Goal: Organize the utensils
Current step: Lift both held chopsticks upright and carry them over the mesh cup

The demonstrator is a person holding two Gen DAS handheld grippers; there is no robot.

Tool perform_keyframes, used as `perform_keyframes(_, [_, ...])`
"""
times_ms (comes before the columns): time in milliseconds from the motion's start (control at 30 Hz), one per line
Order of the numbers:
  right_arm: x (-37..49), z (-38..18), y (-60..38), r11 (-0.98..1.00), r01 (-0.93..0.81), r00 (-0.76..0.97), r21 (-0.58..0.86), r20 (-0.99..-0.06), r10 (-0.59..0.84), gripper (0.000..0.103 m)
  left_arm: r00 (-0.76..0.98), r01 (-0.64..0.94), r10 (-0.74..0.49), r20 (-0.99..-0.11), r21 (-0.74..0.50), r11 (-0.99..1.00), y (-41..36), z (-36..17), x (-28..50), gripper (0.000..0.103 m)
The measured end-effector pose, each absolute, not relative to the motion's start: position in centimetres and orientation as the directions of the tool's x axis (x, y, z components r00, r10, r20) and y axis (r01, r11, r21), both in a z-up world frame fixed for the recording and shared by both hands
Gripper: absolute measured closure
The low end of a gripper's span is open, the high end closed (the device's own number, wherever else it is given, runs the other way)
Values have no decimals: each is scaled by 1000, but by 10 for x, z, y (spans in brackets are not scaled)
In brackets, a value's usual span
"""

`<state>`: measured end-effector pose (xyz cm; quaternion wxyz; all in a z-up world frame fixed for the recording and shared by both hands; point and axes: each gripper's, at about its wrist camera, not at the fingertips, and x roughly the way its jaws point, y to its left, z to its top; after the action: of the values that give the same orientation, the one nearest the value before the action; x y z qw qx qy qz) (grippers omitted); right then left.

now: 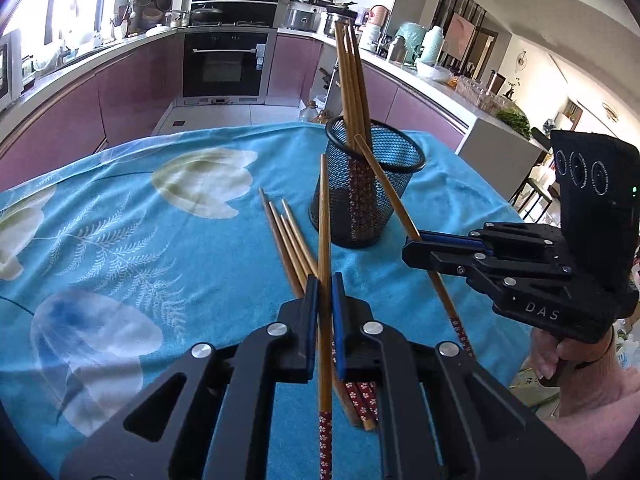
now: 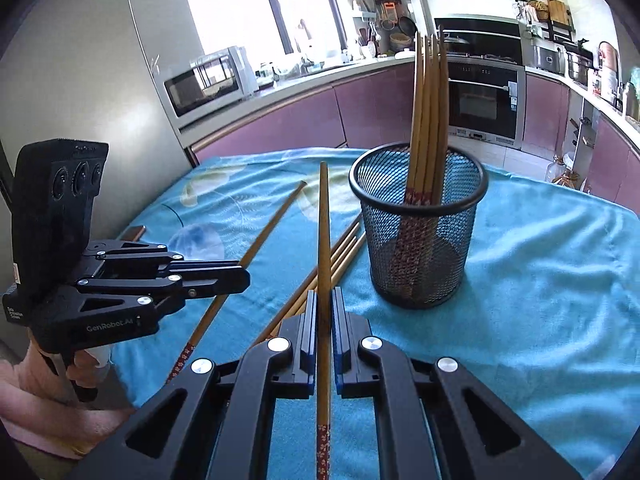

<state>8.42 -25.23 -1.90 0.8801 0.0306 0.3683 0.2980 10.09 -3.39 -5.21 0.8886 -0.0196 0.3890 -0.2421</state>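
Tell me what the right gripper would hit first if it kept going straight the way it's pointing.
Probably nothing soon. The right gripper, shut on a chopstick, aims just left of the mesh cup, over the loose chopsticks on the blue cloth. Depth is unclear, so it might graze the cup's rim.

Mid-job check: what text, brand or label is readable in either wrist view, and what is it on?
"DAS": on the body of the right gripper, seen from the left wrist view.
"GenRobot.AI": on the body of the left gripper, seen from the right wrist view.
Small white label at that gripper's rear edge: too small to read.
Stickers on the oven door: too blurred to read.
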Motion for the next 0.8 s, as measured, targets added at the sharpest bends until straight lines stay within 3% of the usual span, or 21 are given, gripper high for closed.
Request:
perform_keyframes(433, [81,8,-279,808,-491,607,326,-538,586,97,598,472,-557,-576,-309,826,-18,-5,83,96])
perform_keyframes(800, [84,30,-291,808,-496,648,316,-485,587,97,622,472,-576,-530,-334,816,-15,13,85,96])
